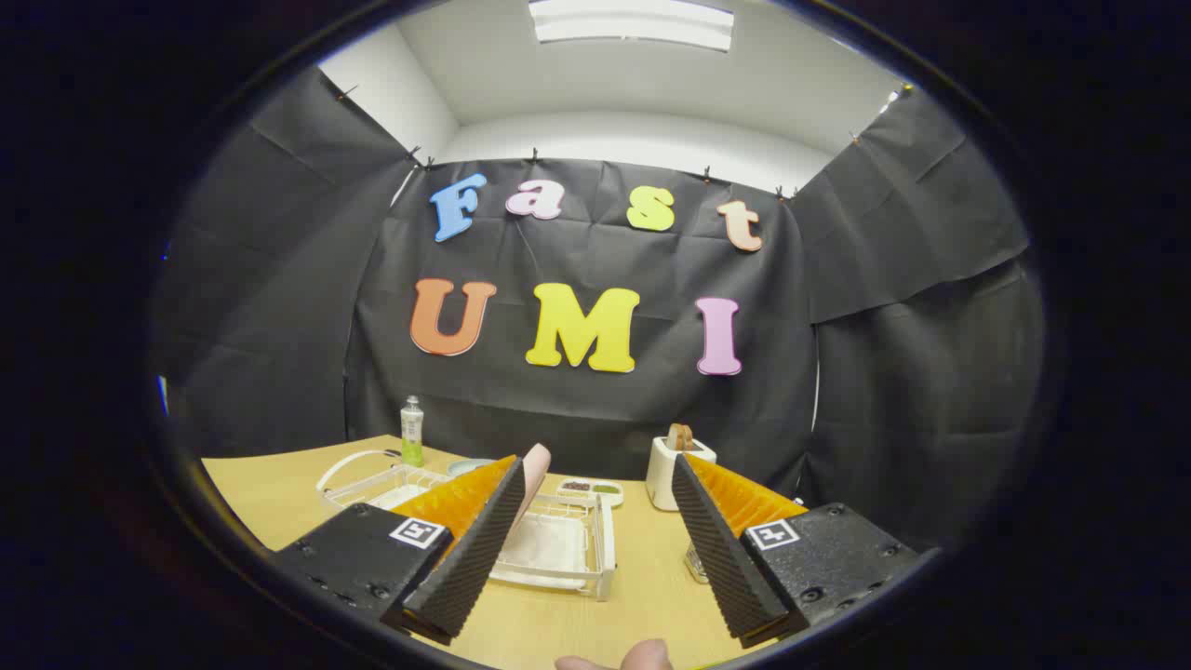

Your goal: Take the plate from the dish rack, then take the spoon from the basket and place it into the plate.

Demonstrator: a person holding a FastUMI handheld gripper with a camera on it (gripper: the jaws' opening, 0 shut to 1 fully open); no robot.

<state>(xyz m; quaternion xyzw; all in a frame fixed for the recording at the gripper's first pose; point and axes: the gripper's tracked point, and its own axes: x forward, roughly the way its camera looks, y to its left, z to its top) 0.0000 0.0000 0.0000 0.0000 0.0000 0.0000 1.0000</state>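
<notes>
While I hold the gripper [595,521] above the wooden table [279,493], its fingers stand wide apart with nothing between them. Just ahead of them sits the white dish rack [568,549], and the pink plate [534,470] stands upright on edge in it, partly hidden behind the left finger. A white basket [372,479] with a handle lies to the rack's left; I cannot make out the spoon in it. Beyond are a green bottle [411,430], a small tray [590,489] and a white toaster [672,470]. A fingertip [642,656] shows at the near edge. I judge the plate stiff, light and rather smooth, so I would pinch its exposed upper rim, squarely and firmly, and lift it straight up from the slots.
</notes>
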